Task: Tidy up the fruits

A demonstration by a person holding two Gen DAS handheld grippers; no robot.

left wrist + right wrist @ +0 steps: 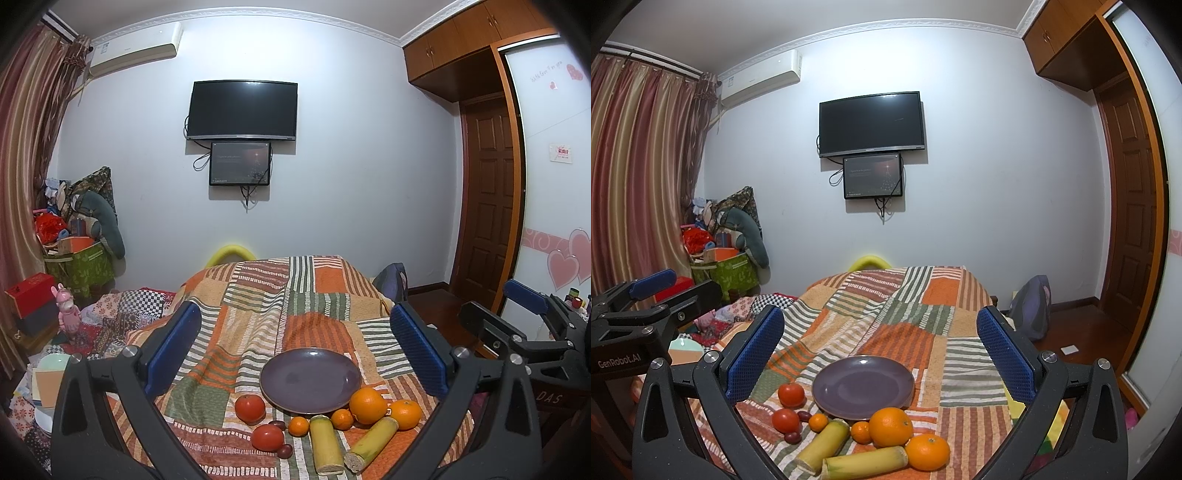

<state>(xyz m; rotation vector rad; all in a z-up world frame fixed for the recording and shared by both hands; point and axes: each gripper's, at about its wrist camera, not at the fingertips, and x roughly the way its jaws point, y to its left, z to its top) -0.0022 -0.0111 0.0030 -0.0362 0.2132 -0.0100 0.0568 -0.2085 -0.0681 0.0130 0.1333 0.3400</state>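
An empty purple plate (310,380) (863,386) sits on the striped patchwork cloth. In front of it lie two red tomatoes (250,408) (791,394), small dark red fruits (284,450), a large orange (368,405) (890,427), smaller oranges (405,414) (927,452) and two yellow-green sugarcane pieces (325,445) (865,461). My left gripper (295,354) is open and empty, above and behind the fruit. My right gripper (881,356) is open and empty, likewise above the plate. Each gripper shows at the other view's edge.
The cloth-covered table (317,295) drops off at its sides. Clutter and boxes (74,258) stand at the left by the curtain. A bag (1032,306) rests on the floor at the right near a wooden door (487,192). A TV (242,110) hangs on the far wall.
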